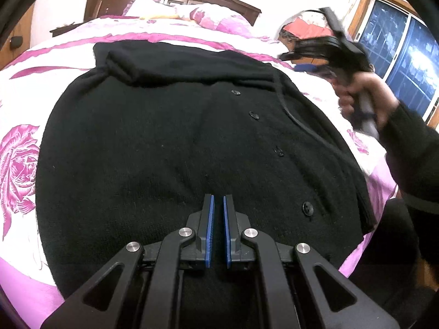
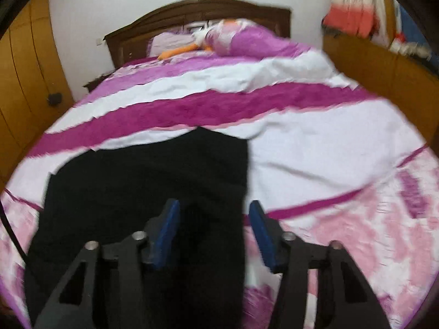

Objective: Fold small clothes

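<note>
A black knitted cardigan (image 1: 170, 142) with a row of black buttons lies spread on the bed, its sleeve folded across the top. My left gripper (image 1: 216, 201) hovers over its lower middle, jaws nearly closed and empty. My right gripper (image 1: 299, 52) shows blurred in the left wrist view, held up in a hand beyond the cardigan's right edge. In the right wrist view the right gripper (image 2: 214, 208) is open and empty above the cardigan's (image 2: 142, 181) right edge.
The bed has a pink, magenta and white floral cover (image 2: 315, 148) and pillows (image 2: 247, 38) by a dark wooden headboard (image 2: 197, 8). A wooden bench (image 2: 378, 65) with clothes stands right of the bed. A window (image 1: 403, 54) is at the right.
</note>
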`<state>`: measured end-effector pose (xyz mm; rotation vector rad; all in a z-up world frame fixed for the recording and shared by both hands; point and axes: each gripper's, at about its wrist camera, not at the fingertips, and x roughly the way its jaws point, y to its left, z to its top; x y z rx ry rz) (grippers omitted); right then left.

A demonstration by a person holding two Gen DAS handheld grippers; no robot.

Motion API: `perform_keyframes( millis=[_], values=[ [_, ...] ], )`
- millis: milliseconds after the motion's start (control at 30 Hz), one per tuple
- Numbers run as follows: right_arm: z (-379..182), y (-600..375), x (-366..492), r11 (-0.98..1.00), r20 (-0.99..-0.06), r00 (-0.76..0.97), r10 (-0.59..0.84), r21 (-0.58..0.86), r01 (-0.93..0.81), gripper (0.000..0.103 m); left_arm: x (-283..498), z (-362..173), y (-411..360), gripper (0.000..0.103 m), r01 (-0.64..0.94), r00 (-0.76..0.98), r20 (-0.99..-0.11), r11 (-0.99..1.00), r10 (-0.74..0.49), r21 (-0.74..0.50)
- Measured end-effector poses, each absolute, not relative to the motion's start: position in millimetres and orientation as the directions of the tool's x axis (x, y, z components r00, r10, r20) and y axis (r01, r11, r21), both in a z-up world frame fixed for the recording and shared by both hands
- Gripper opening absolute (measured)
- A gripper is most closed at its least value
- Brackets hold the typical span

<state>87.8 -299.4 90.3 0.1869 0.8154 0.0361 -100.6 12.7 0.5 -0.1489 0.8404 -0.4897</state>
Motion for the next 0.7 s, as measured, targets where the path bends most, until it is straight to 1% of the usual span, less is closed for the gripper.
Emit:
perform_keyframes(
  millis=[33,67,100,133,167,233,333,367,400,467,500,600,700],
  values=[
    [85.0,-298.0,101.4,0.983,-0.736,0.666,0.121,0.183,0.024,0.035,-101.4,0.5,12.1,0.001,0.36,0.567,-0.677,0.88,-0.47,-0.31],
    [75.6,-296.6,115.9,0.989,-0.765,0.635,0.102,0.149,0.021,0.027,-102.2,0.4,11.2,0.001,0.363,0.569,-0.677,0.881,-0.467,-0.303],
    [65.3,-296.1,127.4,0.994,-0.795,0.604,0.059,0.1,0.034,0.022,-102.6,0.4,10.7,0.001,0.366,0.571,-0.677,0.882,-0.464,-0.296],
    [54.5,-298.6,137.2,0.997,-0.817,0.576,0.018,0.058,0.05,0.012,-102.8,0.2,10.7,0.001,0.369,0.573,-0.677,0.883,-0.462,-0.291],
    [41.5,-304.1,147.2,0.997,-0.835,0.55,-0.01,0.033,0.068,0.005,-103.2,0.0,10.1,0.001,0.371,0.574,-0.676,0.883,-0.461,-0.288],
    [26.3,-312.3,155.5,0.997,-0.848,0.531,-0.017,0.027,0.075,0.0,-102.7,-0.6,8.7,0.001,0.373,0.577,-0.675,0.884,-0.459,-0.282],
    [35.1,-304.3,145.7,0.999,-0.828,0.56,-0.038,-0.016,0.043,0.0,-101.4,-1.2,8.3,0.001,0.369,0.581,-0.674,0.886,-0.456,-0.282],
    [41.7,-301.2,137.7,0.999,-0.815,0.578,-0.042,-0.034,0.025,0.007,-101.5,-1.0,8.4,0.001,0.369,0.582,-0.674,0.886,-0.456,-0.281],
    [47.9,-297.5,127.2,0.999,-0.802,0.596,-0.041,-0.046,0.007,0.012,-101.7,-0.6,8.5,0.001,0.37,0.583,-0.674,0.887,-0.454,-0.278],
    [55.1,-290.6,105.4,0.996,-0.782,0.622,-0.04,-0.082,-0.039,0.035,-103.3,-0.6,8.7,0.001,0.372,0.586,-0.674,0.888,-0.45,-0.27],
    [55.1,-290.6,97.2,0.995,-0.79,0.611,-0.039,-0.089,-0.051,0.037,-104.2,-0.6,8.7,0.001,0.374,0.588,-0.674,0.889,-0.448,-0.264],
    [47.4,-294.7,74.9,0.996,-0.85,0.526,-0.019,-0.064,-0.067,0.039,-106.7,-0.4,8.3,0.001,0.379,0.592,-0.674,0.891,-0.441,-0.25],
    [43.9,-305.8,46.1,0.994,-0.856,0.514,-0.046,-0.088,-0.057,0.046,-107.6,-0.3,8.2,0.001,0.384,0.593,-0.676,0.892,-0.437,-0.239]
  ],
)
